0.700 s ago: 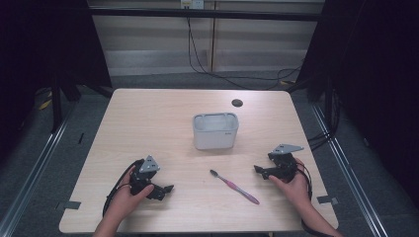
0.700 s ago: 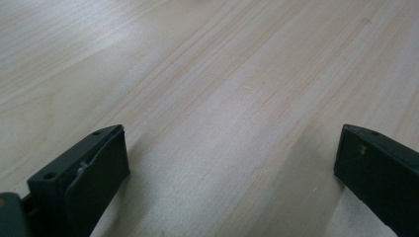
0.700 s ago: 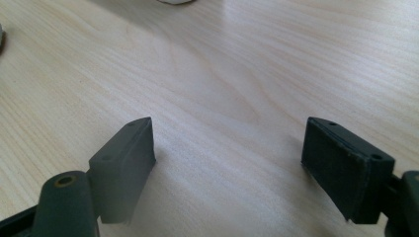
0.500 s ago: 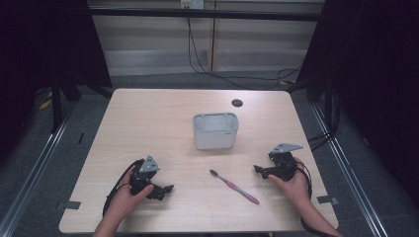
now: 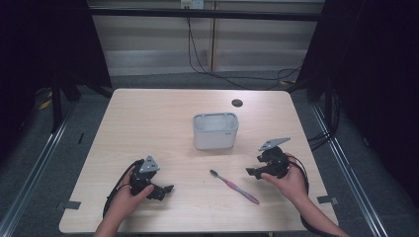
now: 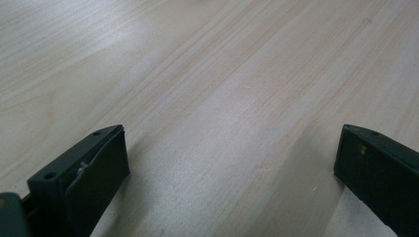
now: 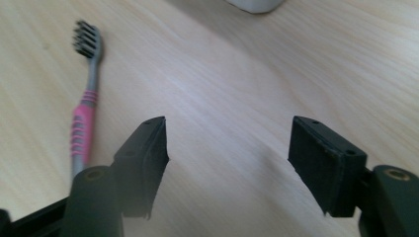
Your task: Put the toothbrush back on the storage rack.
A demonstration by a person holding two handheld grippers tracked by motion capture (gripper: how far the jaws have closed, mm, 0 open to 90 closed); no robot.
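My right tool (image 5: 253, 171) sits low over the tabletop (image 5: 148, 123) near its right side, its two black jaws standing well apart with only bare wood between them. In the right gripper view the same tool (image 7: 227, 148) points across the wood, and the toothbrush (image 7: 83, 113) lies just beside its left jaw, outside the gap and not touching either pad. The brush has a pink and grey handle and a dark bristle head at the end that points away from the tool.

From the high view the toothbrush (image 5: 233, 186) lies flat on the tabletop, slanted, between my two hands and closer to the right one, with its head toward the white container (image 5: 215, 131). That container stands upright near the middle of the tabletop, beyond the brush and apart from it.

My left tool (image 5: 165, 190) rests low at the near left of the tabletop, well apart from the brush. In the left gripper view this tool (image 6: 232, 163) has its jaws spread wide, with plain wood in the gap.

A small dark round spot (image 5: 237, 102) sits at the far side of the tabletop.
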